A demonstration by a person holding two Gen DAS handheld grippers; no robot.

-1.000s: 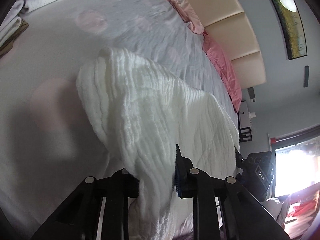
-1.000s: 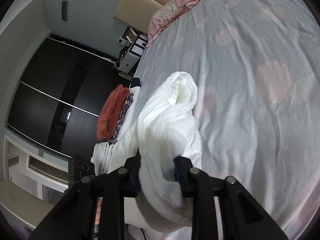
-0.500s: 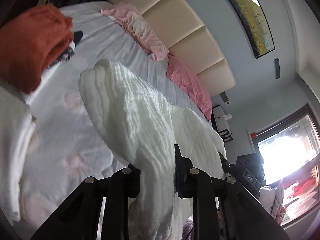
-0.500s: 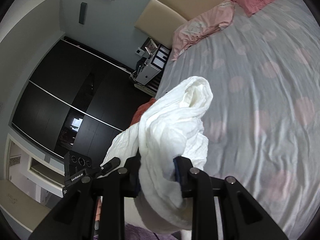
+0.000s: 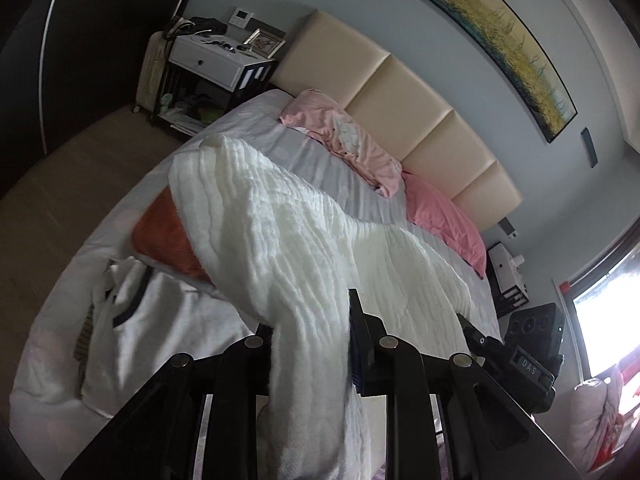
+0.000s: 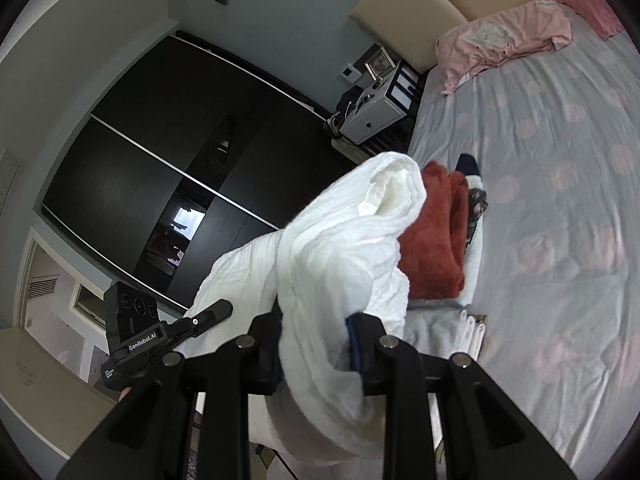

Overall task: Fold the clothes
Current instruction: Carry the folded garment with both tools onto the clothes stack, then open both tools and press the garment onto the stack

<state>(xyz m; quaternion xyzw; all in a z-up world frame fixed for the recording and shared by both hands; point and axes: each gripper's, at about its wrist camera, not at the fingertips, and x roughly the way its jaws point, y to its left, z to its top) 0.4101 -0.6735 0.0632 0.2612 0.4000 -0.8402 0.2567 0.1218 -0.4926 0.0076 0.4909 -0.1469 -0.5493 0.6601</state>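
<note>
Cloth hangs between the two claws: a white, ribbed-textured garment (image 5: 288,240) is pinched in the left claw (image 5: 312,344), whose jaws are clenched on a bunched fold of it, and the same white garment (image 6: 340,248) is likewise clamped in the right claw (image 6: 314,344). It is held up off the bed (image 6: 560,208), doubled over and draped forward of both claws, with a loose tail hanging below each. Beyond it, near the bed's edge, lies a rust-red folded item (image 6: 436,240) on top of other stacked pieces, and a rumpled white garment with dark trim (image 5: 120,304) lies nearer the left claw. My judgement is that the held piece is being carried, already partly doubled, toward that stack or toward open sheet; the pictures do not settle which. To do this well, both claws should hold their pinch firmly and stay level with each other so that the span between them stays taut and the fold line does not sag or twist. The hanging tails ought to touch down first and be laid out flat, away from the red pile, so they do not drag it askew. Soft, thick cloth like this will likely slump when let go, so lower it fully before any release.
</note>
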